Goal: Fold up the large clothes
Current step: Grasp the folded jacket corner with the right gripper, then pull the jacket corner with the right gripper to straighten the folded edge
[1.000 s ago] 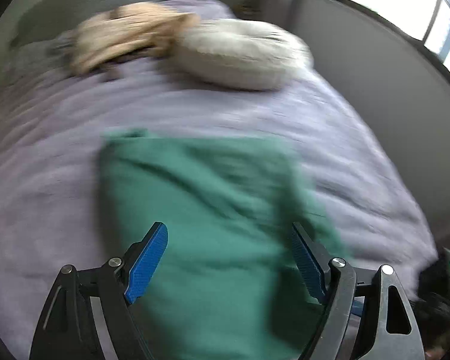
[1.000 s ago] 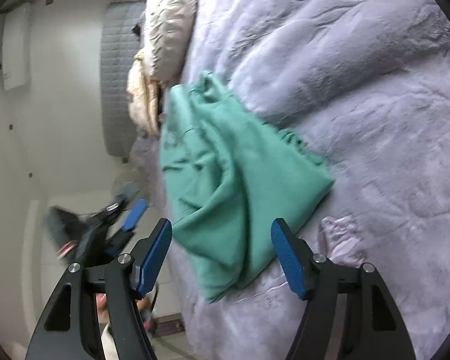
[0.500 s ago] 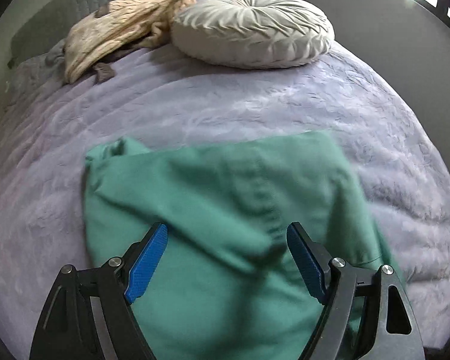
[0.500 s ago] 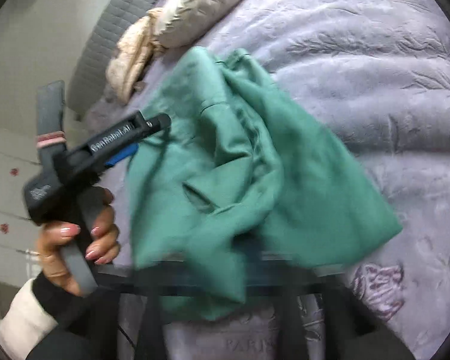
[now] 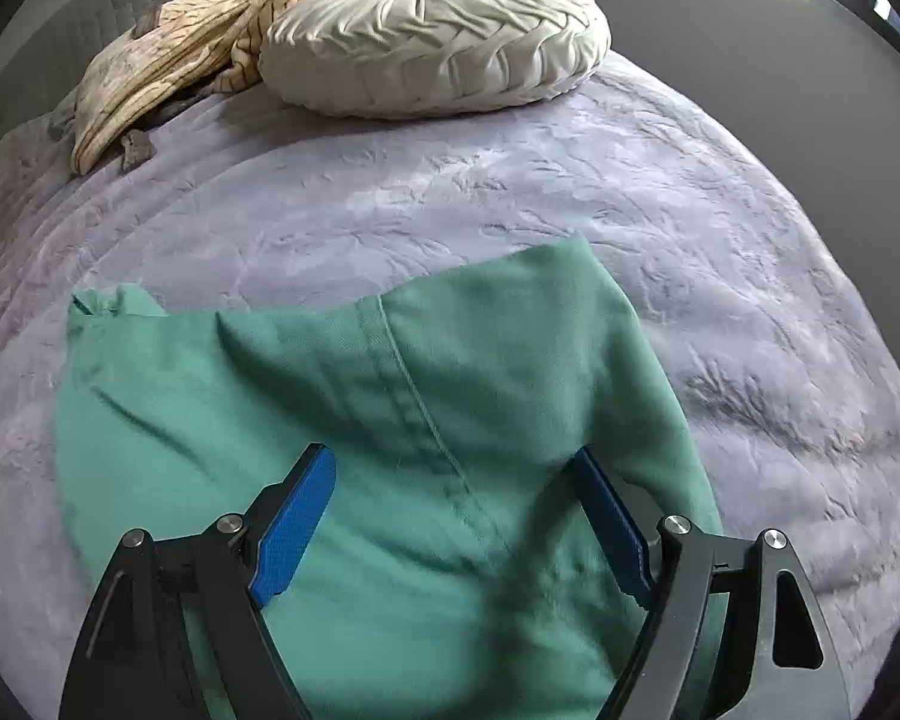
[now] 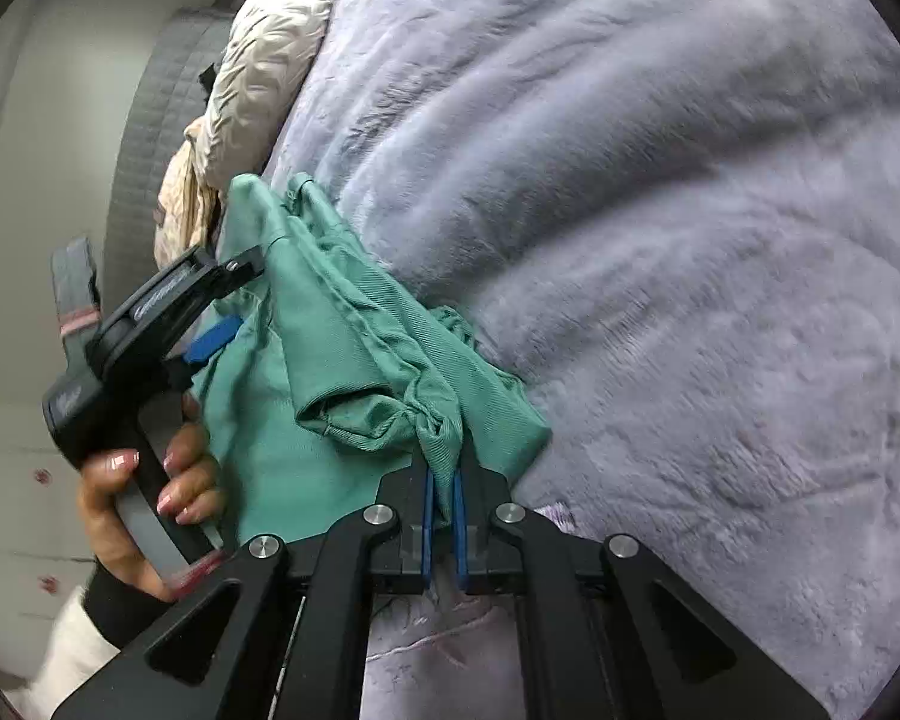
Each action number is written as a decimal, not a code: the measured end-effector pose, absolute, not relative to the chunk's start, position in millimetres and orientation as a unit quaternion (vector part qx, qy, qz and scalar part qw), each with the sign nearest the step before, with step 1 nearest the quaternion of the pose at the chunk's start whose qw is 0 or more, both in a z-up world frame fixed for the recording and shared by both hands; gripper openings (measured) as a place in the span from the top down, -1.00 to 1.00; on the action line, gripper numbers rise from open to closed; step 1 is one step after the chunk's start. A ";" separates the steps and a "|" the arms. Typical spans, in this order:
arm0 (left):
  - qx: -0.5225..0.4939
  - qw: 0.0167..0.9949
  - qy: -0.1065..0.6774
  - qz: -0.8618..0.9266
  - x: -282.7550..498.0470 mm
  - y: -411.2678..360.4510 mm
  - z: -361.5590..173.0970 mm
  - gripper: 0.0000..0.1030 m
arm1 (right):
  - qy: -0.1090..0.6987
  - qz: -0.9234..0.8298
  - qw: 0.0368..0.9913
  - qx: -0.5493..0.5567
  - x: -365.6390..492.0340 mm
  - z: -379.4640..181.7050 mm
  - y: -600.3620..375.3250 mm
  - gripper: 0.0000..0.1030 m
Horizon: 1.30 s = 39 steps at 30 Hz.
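Right gripper (image 6: 442, 504) jaws just clamped the rumpled green garment (image 6: 354, 360); left gripper (image 5: 456, 534) jaws gape

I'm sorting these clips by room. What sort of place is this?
Most likely a bedroom: a bed under a lilac bedspread, a round cushion by a quilted headboard, and a green garment spread out.

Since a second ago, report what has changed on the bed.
The right tool has just closed and now pinches a bunched edge of the green garment. The left tool, open, came down closer over it. Round cushion and beige garment stayed put.
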State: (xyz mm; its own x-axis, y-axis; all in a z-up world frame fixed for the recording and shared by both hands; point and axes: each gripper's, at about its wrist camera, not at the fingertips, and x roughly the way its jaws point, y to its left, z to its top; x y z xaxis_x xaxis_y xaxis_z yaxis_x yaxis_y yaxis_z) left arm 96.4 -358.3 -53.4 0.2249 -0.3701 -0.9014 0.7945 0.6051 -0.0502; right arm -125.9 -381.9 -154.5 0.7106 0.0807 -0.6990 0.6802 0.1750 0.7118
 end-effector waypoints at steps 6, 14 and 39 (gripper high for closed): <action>0.202 0.769 0.480 -0.370 105.7 -289.0 -12.7 -0.60 | 0.343 -0.209 0.696 0.596 -134.8 -124.4 -394.2 0.81; 0.164 0.770 0.528 -0.320 88.4 -192.2 -15.9 -0.60 | 0.350 -0.125 0.783 0.499 -78.2 -53.3 -391.3 0.80; 0.150 0.754 0.584 -0.261 51.4 -133.7 -50.8 -0.83 | 0.513 -0.193 0.731 0.407 -98.5 -112.8 -429.5 0.92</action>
